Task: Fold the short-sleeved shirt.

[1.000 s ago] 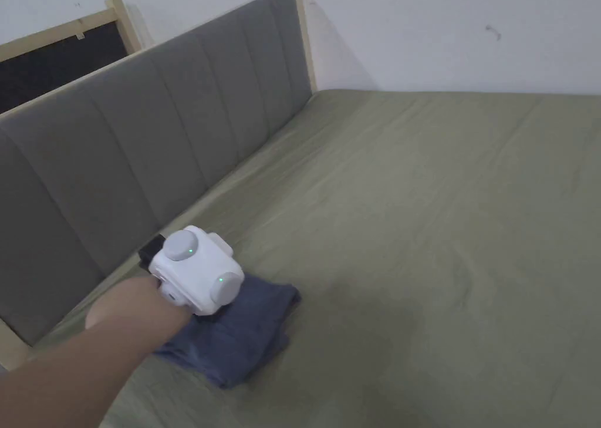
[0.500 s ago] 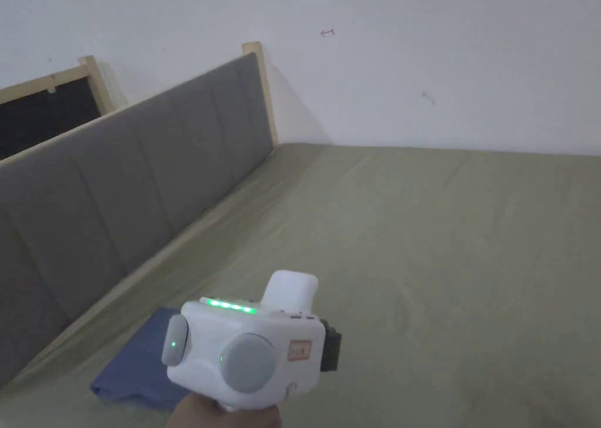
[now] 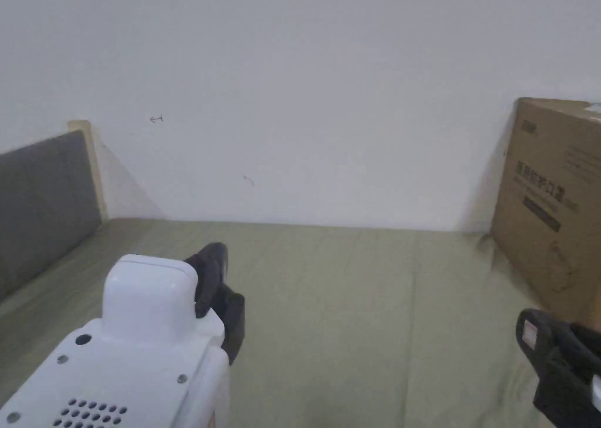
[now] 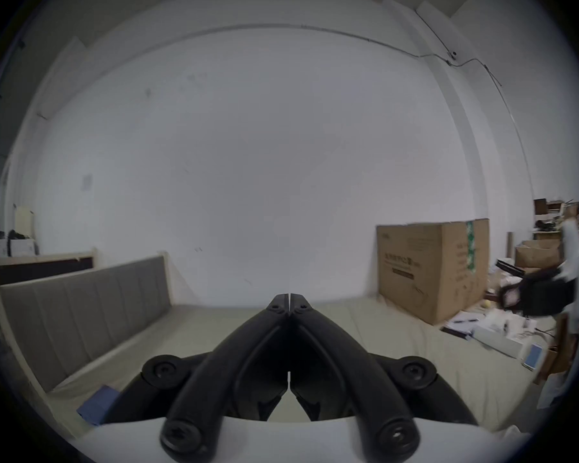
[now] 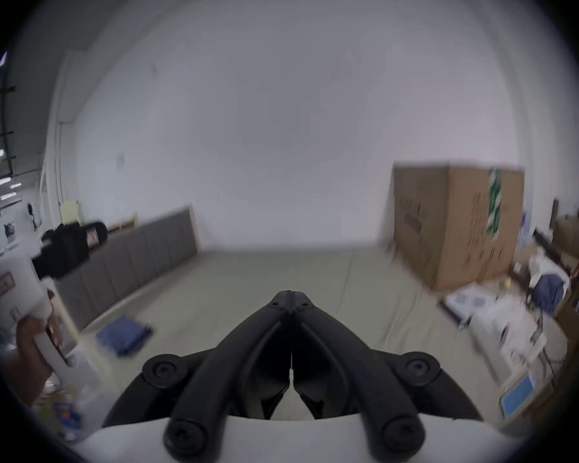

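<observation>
- Already folded, by the look of it, the shirt (image 5: 123, 334) lies as a small blue packet on the bed (image 3: 352, 306), at the edge that runs along the grey headboard (image 3: 41, 206), toward its near end; in the left gripper view its corner (image 4: 97, 403) peeks out beside the linkage.
- Its long axis cannot be made out from these views.
- From both tools it lies down and to the left, and the left gripper (image 4: 290, 298) is the nearer one, though apart from it and raised above the bed.
- Both jaw pairs are pressed together on nothing; the right gripper (image 5: 291, 295) points toward the far wall, well away from the shirt.
- A second ago the left gripper rested on the packet; since then it has lifted clear and the head has swung up toward the wall and the cardboard box (image 3: 557, 212).
</observation>
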